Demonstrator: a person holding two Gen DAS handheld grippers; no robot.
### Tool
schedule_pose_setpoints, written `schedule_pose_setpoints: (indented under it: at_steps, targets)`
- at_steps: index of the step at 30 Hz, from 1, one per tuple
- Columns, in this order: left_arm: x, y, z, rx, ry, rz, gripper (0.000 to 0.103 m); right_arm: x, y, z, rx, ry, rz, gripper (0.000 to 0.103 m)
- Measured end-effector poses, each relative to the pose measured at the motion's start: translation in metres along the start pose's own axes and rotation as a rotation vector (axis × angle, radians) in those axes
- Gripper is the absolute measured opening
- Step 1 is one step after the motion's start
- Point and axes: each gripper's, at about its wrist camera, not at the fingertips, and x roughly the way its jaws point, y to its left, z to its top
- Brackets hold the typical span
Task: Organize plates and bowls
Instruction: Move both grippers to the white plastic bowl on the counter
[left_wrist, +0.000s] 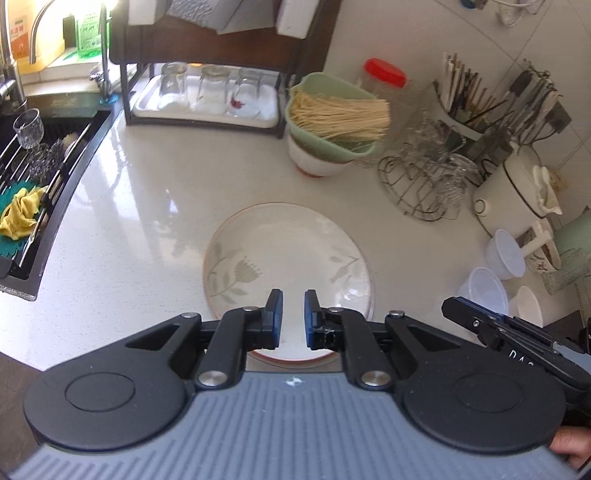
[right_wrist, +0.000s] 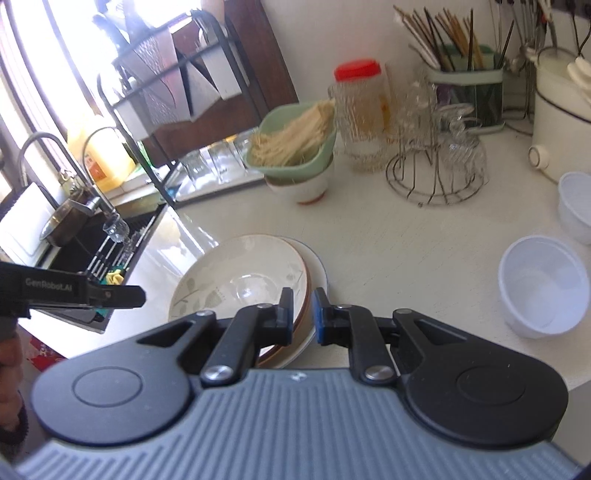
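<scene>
Cream stoneware – a round plate with a grey-green leaf print (left_wrist: 286, 254) – sits on a white plate with a blue rim (right_wrist: 320, 275), both near the front edge of the pale speckled worktop (left_wrist: 147, 192). The left gripper (left_wrist: 293, 319) hangs over the plate's near rim, jaws almost together and holding nothing. The right gripper (right_wrist: 303, 314) – equally narrow and empty – hovers beside the stack's right edge. Two white plastic bowls (right_wrist: 543, 286) stand toward the worktop's right side.
</scene>
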Motion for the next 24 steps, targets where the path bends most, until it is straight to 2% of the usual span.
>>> schedule_pose_setpoints:
  at_steps: [3, 12, 16, 24]
  targets:
    - [-0.004, -0.014, -0.006, 0.037, -0.012, 0.024, 0.013, -0.016, 0.001, -0.002, -0.017, -0.022, 0.005, 0.015]
    - [-0.010, -0.031, -0.011, 0.082, 0.002, 0.008, 0.013, -0.039, 0.004, -0.009, 0.000, -0.050, -0.003, 0.015]
    - [-0.010, -0.034, -0.005, 0.116, -0.003, -0.019, 0.013, -0.040, 0.006, -0.008, 0.013, -0.066, -0.018, 0.015]
    - [0.010, -0.037, 0.013, 0.170, 0.030, -0.099, 0.013, -0.039, 0.001, -0.004, 0.053, -0.068, -0.115, 0.015]
